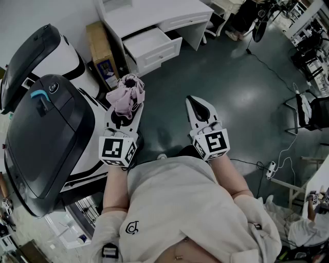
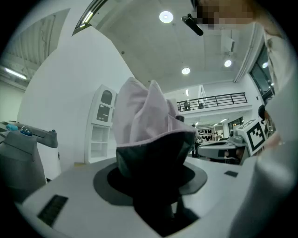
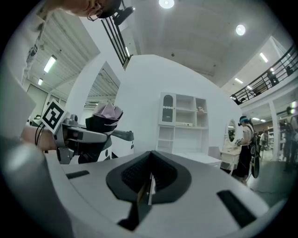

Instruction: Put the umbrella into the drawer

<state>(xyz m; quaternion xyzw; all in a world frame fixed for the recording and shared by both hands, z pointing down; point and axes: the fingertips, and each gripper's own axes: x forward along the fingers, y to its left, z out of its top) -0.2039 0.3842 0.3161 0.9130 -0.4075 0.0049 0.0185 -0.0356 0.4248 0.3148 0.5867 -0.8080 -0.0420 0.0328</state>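
The folded pale-pink fabric umbrella point(image 1: 127, 95) juts forward from the left gripper point(image 1: 123, 116), whose jaws clamp its dark lower end. The white desk's open drawer point(image 1: 152, 47) lies ahead, nearer this hand. The right gripper point(image 1: 201, 110) is closed and empty.

It looked like a big test hall, not a home: a white desk point(image 1: 154, 15) with an open drawer point(image 1: 152, 47) stood on bare grey floor point(image 1: 216, 77). A cardboard box point(image 1: 100, 49) stood just left of the desk, loose cables point(image 1: 267, 64) and a power strip point(image 1: 271, 169) lay well right of it, and a railed gallery point(image 2: 214, 100) ran overhead.
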